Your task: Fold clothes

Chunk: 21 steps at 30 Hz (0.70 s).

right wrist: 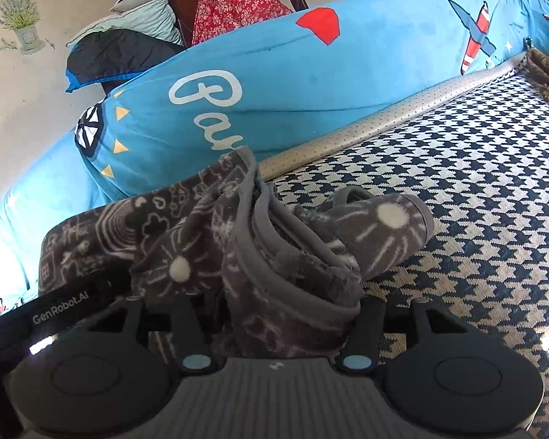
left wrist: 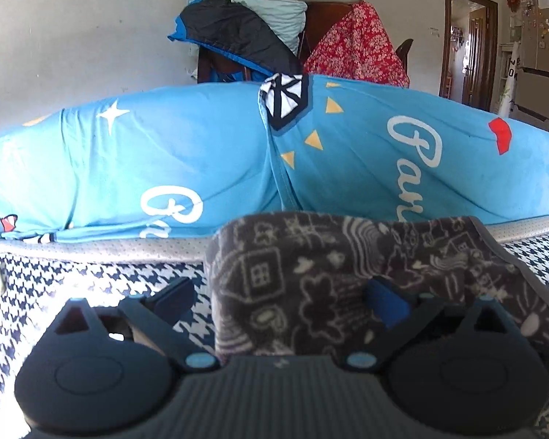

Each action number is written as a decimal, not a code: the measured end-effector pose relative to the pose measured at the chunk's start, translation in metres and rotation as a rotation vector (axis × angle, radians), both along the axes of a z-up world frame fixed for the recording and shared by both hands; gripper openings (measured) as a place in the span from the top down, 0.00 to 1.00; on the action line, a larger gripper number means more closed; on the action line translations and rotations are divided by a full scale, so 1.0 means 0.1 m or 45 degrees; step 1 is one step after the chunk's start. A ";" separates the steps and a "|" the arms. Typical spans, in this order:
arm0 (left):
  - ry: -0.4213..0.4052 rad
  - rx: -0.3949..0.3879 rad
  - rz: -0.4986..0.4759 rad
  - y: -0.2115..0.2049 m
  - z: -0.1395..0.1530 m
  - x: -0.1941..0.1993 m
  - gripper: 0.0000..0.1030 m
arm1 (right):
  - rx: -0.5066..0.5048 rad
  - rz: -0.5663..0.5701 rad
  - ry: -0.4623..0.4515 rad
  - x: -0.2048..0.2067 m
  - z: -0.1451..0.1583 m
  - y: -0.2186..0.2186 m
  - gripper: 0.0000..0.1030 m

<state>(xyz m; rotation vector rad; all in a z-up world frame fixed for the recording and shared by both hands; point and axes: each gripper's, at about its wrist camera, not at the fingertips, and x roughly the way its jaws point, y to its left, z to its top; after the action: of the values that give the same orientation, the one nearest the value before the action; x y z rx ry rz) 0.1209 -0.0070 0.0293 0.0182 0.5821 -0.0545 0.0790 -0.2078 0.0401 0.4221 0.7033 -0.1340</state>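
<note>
Between the fingers of our left gripper (left wrist: 280, 298) sits the near left part of the grey patterned garment (left wrist: 311, 278); jaws stand wide, the left finger (left wrist: 174, 292) apart from the cloth over the houndstooth mattress cover (left wrist: 91, 281), the blue-padded right finger (left wrist: 386, 301) lying on the fleece, no squeeze visible. Our right gripper (right wrist: 280, 314) has its jaws about half apart with a bunched fold of the same garment (right wrist: 260, 256) filling the gap; the fingertips are buried under the cloth, so we cannot tell whether the pads press on it. In the right wrist view the garment lies crumpled in a heap near the far edge of the mattress, a sleeve-like end with a white dot trailing right across the houndstooth cover (right wrist: 457, 201). A strap marked GenRobot.AI (right wrist: 55, 314) crosses the lower left of that view. Along the far edge runs a grey perforated border strip (right wrist: 384, 120), and just beyond it a blue printed quilt (left wrist: 164, 153) is piled high, touching the garment's far side. Behind the quilt we see a chair stacked with a dark jacket (left wrist: 234, 33), pillows (left wrist: 274, 7) and a red floral cloth (left wrist: 358, 44), then a white wall (left wrist: 73, 36), a doorway (left wrist: 468, 47) and a fridge (left wrist: 538, 40).
</note>
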 end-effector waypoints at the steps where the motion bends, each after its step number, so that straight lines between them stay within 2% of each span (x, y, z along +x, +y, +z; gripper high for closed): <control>1: -0.008 -0.004 0.005 0.02 0.03 -0.01 0.00 | 0.000 0.003 0.005 -0.01 0.01 -0.02 0.47; 6: 0.025 -0.042 0.002 0.04 0.08 -0.05 0.00 | -0.062 0.032 0.012 -0.08 0.07 -0.03 0.43; 12: 0.037 -0.026 -0.031 -0.06 0.06 -0.15 0.00 | -0.197 0.041 0.045 -0.10 0.10 0.05 0.35; 21: 0.058 -0.039 -0.043 -0.07 0.03 -0.20 0.00 | -0.244 0.049 0.037 -0.13 0.12 0.06 0.32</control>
<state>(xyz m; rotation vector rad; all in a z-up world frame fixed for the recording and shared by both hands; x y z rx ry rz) 0.1006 -0.0142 0.0319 -0.0026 0.6264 -0.0970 0.0657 -0.2023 0.0523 0.2233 0.7191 -0.1702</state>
